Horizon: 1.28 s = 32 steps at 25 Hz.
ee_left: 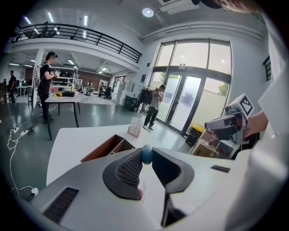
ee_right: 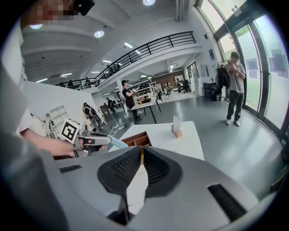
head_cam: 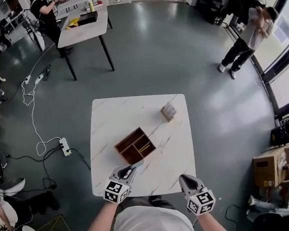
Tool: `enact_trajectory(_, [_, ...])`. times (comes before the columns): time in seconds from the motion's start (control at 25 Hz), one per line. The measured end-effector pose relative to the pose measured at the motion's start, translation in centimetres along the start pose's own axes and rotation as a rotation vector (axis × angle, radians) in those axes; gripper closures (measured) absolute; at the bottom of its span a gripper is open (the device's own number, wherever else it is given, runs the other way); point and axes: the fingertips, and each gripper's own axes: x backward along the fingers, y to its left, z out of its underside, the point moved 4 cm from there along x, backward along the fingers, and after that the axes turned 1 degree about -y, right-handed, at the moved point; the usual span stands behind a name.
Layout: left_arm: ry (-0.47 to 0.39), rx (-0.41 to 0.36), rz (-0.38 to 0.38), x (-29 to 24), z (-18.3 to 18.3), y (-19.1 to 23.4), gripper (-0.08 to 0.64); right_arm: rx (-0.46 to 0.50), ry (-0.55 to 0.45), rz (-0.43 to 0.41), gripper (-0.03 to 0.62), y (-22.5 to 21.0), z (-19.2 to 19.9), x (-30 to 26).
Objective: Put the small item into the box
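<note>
Small item: a small blue ball (ee_left: 146,154), pinched at the very tips of the left gripper (ee_left: 146,156), above the near part of the white marble table (head_cam: 134,111).
Left gripper: jaws partly closed, gripping the ball by its sides; in the head view its tips sit just short of the box's near corner.
Right gripper (ee_right: 141,151): jaws drawn together with nothing between them, held at the table's near edge, well apart from the box.
Box: a wooden divided box (head_cam: 126,138) with several compartments, standing mid-table, turned corner-on to the person.
Risk, slip: the hold looks shallow, right at the tips; a round ball could probably squirt out if the squeeze changes or the gripper jolts.
Risk, early release: letting go before the tips are over a compartment would likely drop the ball on the table, where it could roll off the edge.
Risk, bump: coming in too low could knock the near wall and shove the box.
Risk, bounce: a release from too high may let the ball hop out or land on a divider.
Card stand (head_cam: 168,111): far side, clear of the path.
</note>
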Motion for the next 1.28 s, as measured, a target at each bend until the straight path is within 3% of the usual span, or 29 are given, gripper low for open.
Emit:
enact_trajectory(0.64, [0.179, -0.057, 0.002, -9.4, 3.0, 3.5, 0.485, -0.141, 0.032, 0.108, 0.554, 0.3, 2.0, -0.3])
enact_trajectory(1.28, [0.346, -0.309, -0.021, -14.3, 6.0, 2.9, 0.485, -0.226, 0.041, 0.216, 0.554, 0.0, 3.8, 1.1])
